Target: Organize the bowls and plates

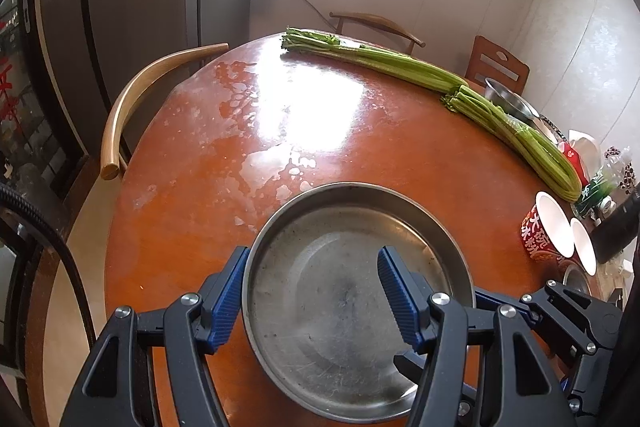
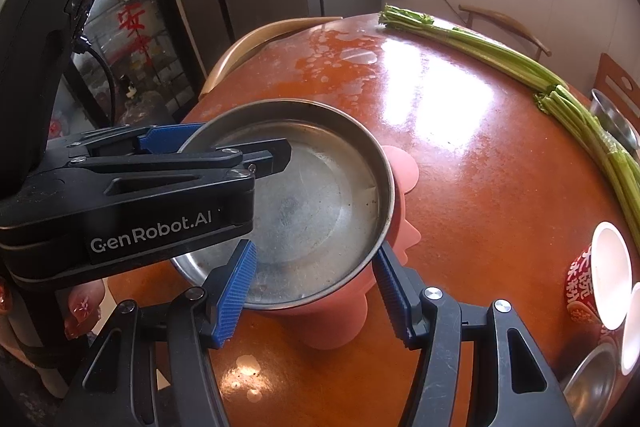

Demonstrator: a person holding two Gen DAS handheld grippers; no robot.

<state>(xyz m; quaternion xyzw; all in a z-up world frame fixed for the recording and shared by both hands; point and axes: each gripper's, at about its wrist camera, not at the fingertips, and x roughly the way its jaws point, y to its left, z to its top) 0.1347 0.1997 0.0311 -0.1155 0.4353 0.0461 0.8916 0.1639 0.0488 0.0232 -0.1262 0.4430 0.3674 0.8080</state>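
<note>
Left tool: its 2 blue ribbed pads straddle the near-left rim of the steel plate, 1 outside the wall and 1 over the basin; whether they press the rim cannot be told.
Right tool: spread wide, 1 pad by the plate's near rim inside, the other outside beside the pink mat; it grips nothing.
Plate position: on the near part of the round desk, sitting partly on the pink mat.
Slip risk: the rim is thin, smooth metal; a shallow pinch could probably let the plate tip or slide out when lifted.
Collision risk: both tools crowd 1 plate, so their fingers might knock together.
Wet patch: glossy film on the far desk could make a set-down plate skate.
Neighbours: red paper cups and celery lie well apart to the right.
Materials: scuffed, dull steel basin; lacquered orange desk; soft scalloped mat; ridged rubber pads.
</note>
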